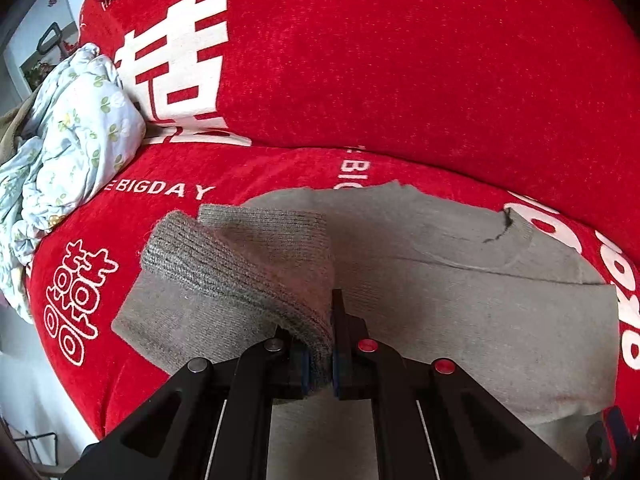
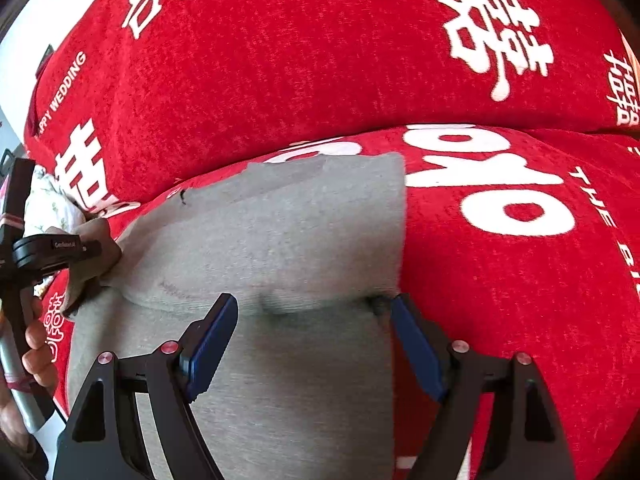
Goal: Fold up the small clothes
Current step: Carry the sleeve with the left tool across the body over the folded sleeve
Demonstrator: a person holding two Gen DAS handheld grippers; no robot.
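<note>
From the left wrist, the left gripper [image 1: 320, 354] is pinching a ribbed sleeve cuff [image 1: 240, 264] of the small grey knit sweater [image 1: 460, 312], which lies flat on the red sofa cover with white lettering [image 1: 400, 80]; a crumpled floral cloth [image 1: 72, 148] sits far left.

From the right wrist, the right gripper [image 2: 314, 320] is spread wide over the sweater's folded edge [image 2: 320, 304], gripping nothing.

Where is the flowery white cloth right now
In the left wrist view, the floral cloth lies bunched at the far left on the red sofa cover, left of the gray sweater.
</note>
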